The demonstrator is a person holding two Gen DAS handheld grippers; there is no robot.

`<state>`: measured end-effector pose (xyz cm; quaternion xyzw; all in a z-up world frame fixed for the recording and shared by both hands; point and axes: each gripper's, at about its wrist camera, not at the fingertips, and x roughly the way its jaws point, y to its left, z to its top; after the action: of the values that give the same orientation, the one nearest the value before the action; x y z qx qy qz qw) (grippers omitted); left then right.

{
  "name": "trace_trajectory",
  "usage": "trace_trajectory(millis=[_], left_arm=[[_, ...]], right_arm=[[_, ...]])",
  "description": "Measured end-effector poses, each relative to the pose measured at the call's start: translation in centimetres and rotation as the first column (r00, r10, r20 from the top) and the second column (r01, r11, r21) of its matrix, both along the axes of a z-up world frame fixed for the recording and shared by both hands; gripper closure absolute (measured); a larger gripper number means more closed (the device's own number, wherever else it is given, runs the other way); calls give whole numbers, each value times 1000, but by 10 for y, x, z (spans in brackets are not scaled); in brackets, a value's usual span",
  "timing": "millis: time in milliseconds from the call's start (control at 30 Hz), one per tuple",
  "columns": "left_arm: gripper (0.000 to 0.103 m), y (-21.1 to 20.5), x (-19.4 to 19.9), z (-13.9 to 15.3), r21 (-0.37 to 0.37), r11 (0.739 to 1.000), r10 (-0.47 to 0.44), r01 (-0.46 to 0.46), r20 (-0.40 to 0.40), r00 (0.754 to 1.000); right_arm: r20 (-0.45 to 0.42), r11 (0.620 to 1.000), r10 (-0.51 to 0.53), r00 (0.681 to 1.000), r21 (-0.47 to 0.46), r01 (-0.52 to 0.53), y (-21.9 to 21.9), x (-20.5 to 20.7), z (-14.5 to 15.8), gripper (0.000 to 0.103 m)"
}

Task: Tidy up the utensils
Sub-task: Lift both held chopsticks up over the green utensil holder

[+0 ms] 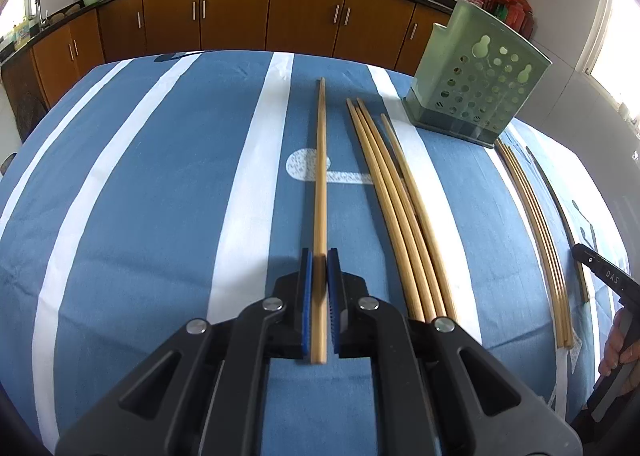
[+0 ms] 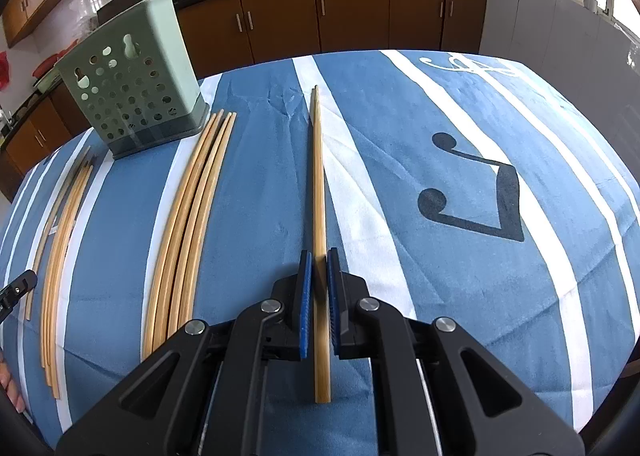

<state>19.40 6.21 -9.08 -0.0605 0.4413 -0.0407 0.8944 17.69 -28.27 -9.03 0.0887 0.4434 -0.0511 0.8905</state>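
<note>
In the left wrist view my left gripper (image 1: pixel 319 256) is shut on a long bamboo chopstick (image 1: pixel 320 175) that points away along the blue striped tablecloth. Three more chopsticks (image 1: pixel 396 207) lie just to its right. A green perforated utensil holder (image 1: pixel 476 75) stands at the far right. In the right wrist view my right gripper (image 2: pixel 319 256) is shut on another bamboo chopstick (image 2: pixel 318 183). A bundle of chopsticks (image 2: pixel 192 207) lies to its left, and the green holder (image 2: pixel 132 83) stands at the far left.
Another group of chopsticks lies by the table's right edge (image 1: pixel 536 215), and it shows at the far left in the right wrist view (image 2: pixel 64 240). Wooden kitchen cabinets (image 1: pixel 240 15) with woks on the counter run behind the table. The right gripper's body shows at the right edge of the left wrist view (image 1: pixel 604 276).
</note>
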Motion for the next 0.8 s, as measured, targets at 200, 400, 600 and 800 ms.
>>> trace_trajectory(millis=[200, 400, 600, 800], left_arm=[[95, -4, -19, -2, 21, 1000, 8, -9, 23, 1000], [96, -2, -25, 2, 29, 1000, -8, 8, 10, 1000], [96, 5, -33, 37, 28, 1000, -10, 7, 103, 995], [96, 15, -40, 88, 3, 1000, 17, -18, 240, 971]], right_arm=[[20, 999, 25, 999, -24, -25, 4, -14, 0, 95], [87, 1000, 24, 996, -7, -23, -1, -26, 18, 95], [192, 1000, 19, 981, -10, -17, -8, -37, 50, 95], [299, 1000, 9, 954, -9, -6, -13, -43, 82, 95]])
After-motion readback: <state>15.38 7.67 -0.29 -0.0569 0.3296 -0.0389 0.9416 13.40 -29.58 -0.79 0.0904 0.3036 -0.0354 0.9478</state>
